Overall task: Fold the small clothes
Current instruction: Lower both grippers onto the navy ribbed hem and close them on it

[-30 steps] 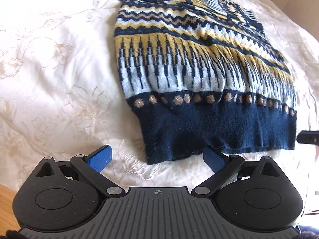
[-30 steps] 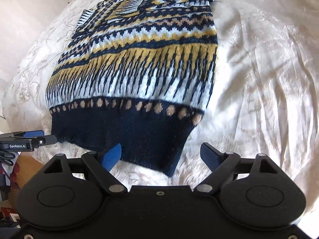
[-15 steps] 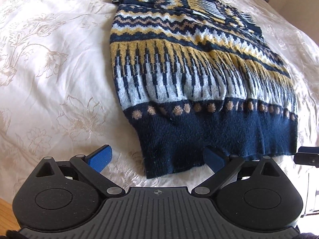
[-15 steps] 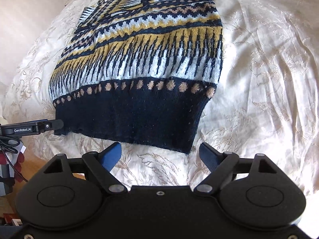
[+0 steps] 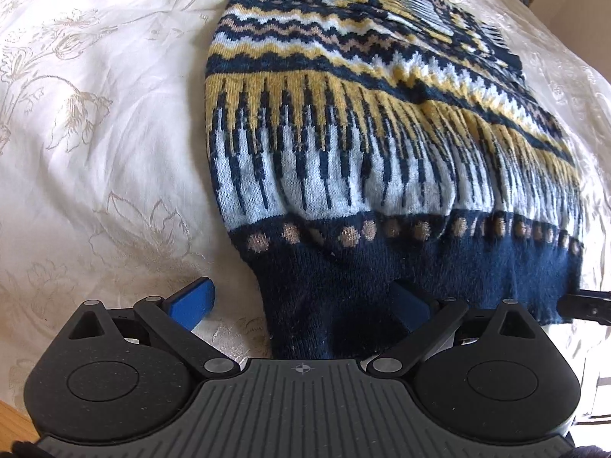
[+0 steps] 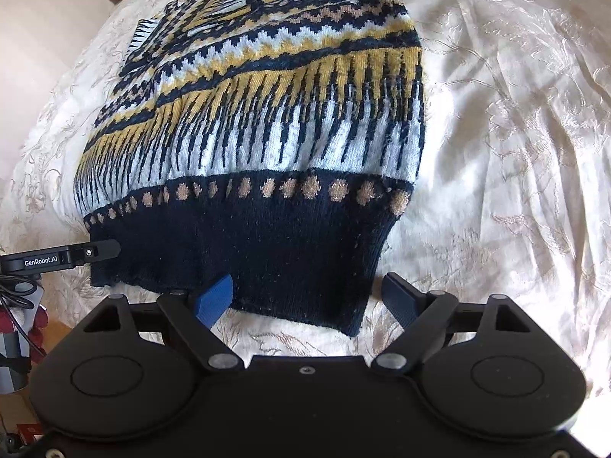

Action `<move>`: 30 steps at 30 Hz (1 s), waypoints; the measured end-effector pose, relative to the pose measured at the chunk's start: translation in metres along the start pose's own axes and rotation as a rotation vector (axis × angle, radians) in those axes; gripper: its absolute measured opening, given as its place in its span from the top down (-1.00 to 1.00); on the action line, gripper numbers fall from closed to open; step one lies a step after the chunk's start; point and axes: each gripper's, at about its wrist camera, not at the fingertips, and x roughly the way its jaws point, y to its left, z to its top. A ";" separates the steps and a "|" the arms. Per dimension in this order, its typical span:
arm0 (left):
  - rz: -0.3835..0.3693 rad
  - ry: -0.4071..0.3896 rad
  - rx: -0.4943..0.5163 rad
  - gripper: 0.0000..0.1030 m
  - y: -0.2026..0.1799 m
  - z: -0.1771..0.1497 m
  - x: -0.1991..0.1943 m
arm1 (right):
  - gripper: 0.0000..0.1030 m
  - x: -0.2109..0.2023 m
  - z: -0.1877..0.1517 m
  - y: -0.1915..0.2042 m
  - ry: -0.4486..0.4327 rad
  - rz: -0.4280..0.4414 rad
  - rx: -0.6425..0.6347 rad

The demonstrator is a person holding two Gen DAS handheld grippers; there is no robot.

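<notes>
A knitted sweater (image 5: 343, 152) in navy, yellow and pale blue lies flat on the bed, its navy hem nearest me. It also shows in the right wrist view (image 6: 267, 133). My left gripper (image 5: 301, 305) is open, its jaws straddling the hem's left corner, with the right finger over the navy band. My right gripper (image 6: 309, 297) is open, its jaws straddling the hem's right corner (image 6: 355, 328). The left gripper's tip (image 6: 91, 253) shows at the hem's far left edge in the right wrist view.
The cream embroidered bedspread (image 5: 95, 152) lies under and around the sweater, wrinkled on the right (image 6: 515, 152). Wooden floor shows past the bed's near edge (image 5: 11, 416). Small objects stand on the floor at left (image 6: 19, 324).
Both grippers moved forward toward the sweater's hem, and the hem corners now lie between the open jaws. The sweater looks larger and closer in both views.
</notes>
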 end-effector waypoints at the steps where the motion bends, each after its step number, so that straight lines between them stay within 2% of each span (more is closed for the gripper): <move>1: 0.001 0.000 0.000 -0.92 0.000 0.000 0.001 | -0.67 0.001 0.001 -0.001 0.002 0.000 0.004; 7: 0.019 0.006 0.024 -0.95 -0.006 0.003 0.007 | -0.67 0.006 0.008 -0.005 0.019 0.008 0.018; 14: 0.077 0.029 0.073 -0.95 -0.019 0.007 0.012 | -0.68 0.009 0.011 -0.010 0.035 0.028 0.030; 16: 0.078 0.001 0.047 -0.75 -0.015 0.006 0.007 | -0.67 0.009 0.012 -0.011 0.037 0.033 0.033; 17: 0.081 -0.016 0.031 -0.47 -0.013 0.005 0.003 | -0.62 0.009 0.012 -0.011 0.038 0.038 0.034; 18: 0.077 -0.027 0.014 -0.16 -0.010 0.004 -0.002 | -0.52 0.009 0.013 -0.013 0.041 0.050 0.037; 19: 0.068 -0.030 0.000 -0.04 -0.009 0.004 -0.005 | -0.44 0.009 0.013 -0.015 0.046 0.070 0.043; 21: 0.032 -0.020 -0.014 0.30 -0.007 0.002 -0.008 | -0.15 0.010 0.015 -0.020 0.059 0.114 0.065; 22: 0.020 -0.012 -0.013 0.38 -0.007 0.000 -0.010 | -0.09 0.010 0.015 -0.022 0.064 0.130 0.076; 23: 0.009 -0.005 -0.008 0.54 -0.007 -0.002 -0.012 | 0.10 0.010 0.016 -0.025 0.073 0.152 0.085; 24: -0.003 0.000 -0.002 0.65 -0.007 -0.005 -0.014 | 0.48 0.010 0.017 -0.027 0.083 0.174 0.094; 25: -0.008 -0.001 0.004 0.74 -0.008 -0.006 -0.016 | 0.64 0.010 0.017 -0.029 0.088 0.188 0.099; 26: -0.015 -0.006 0.006 0.87 -0.008 -0.007 -0.019 | 0.67 0.007 0.019 -0.029 0.086 0.195 0.095; 30: -0.066 -0.048 -0.058 0.88 -0.005 0.003 -0.045 | 0.71 -0.015 0.027 -0.025 0.067 0.246 0.046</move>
